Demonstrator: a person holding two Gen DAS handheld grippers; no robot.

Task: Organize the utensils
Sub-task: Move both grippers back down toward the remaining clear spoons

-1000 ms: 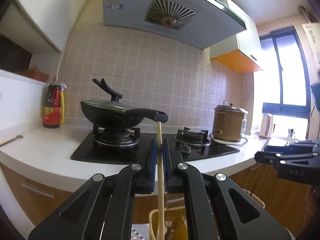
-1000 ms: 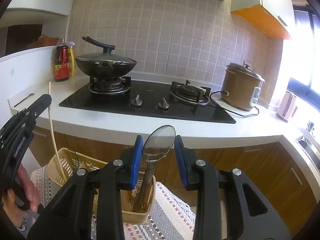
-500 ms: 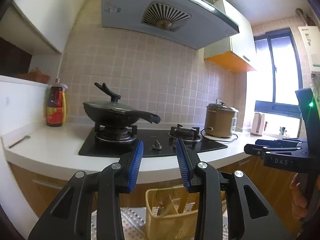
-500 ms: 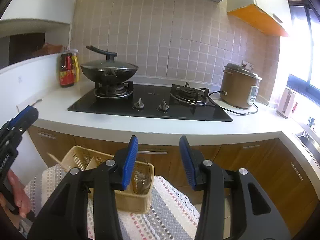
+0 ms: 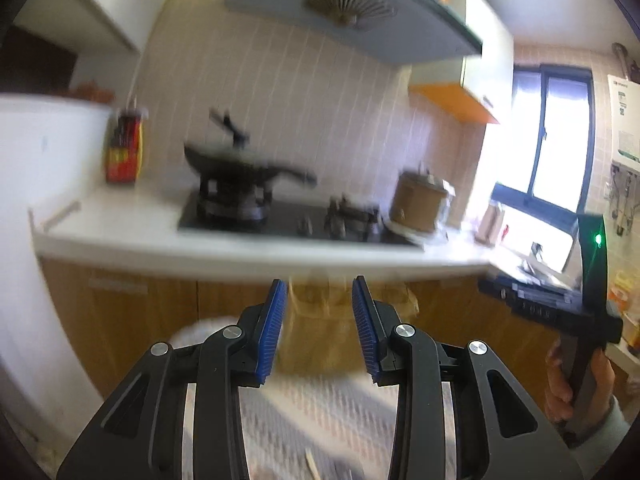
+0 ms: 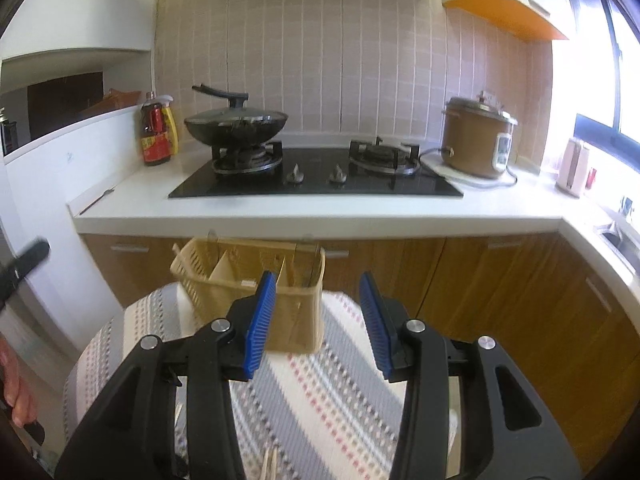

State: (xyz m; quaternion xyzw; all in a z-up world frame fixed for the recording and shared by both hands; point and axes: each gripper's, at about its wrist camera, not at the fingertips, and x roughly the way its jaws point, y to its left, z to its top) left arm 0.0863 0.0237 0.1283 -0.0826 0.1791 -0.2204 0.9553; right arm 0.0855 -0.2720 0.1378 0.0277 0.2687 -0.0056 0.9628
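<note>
A beige plastic utensil basket (image 6: 256, 276) with dividers stands on a striped cloth (image 6: 332, 400) and holds utensils. In the blurred left wrist view the basket (image 5: 320, 340) shows behind my fingers. My right gripper (image 6: 316, 320) is open and empty, just in front of the basket. My left gripper (image 5: 318, 328) is open and empty, also facing the basket. Pale chopstick tips (image 6: 270, 462) lie on the cloth at the bottom edge. The right gripper also shows at the right of the left wrist view (image 5: 548, 300).
A white counter (image 6: 320, 216) carries a black gas hob (image 6: 316, 180), a lidded wok (image 6: 236, 124), a sauce bottle (image 6: 158, 132) and a brown rice cooker (image 6: 478, 140). Wooden cabinets (image 6: 480, 280) stand below it. A sink (image 6: 624, 240) is at the far right.
Both grippers let go: the left released a chopstick and the right a spoon into the basket. Both have since drawn back and stand open. The left view is motion blurred.
</note>
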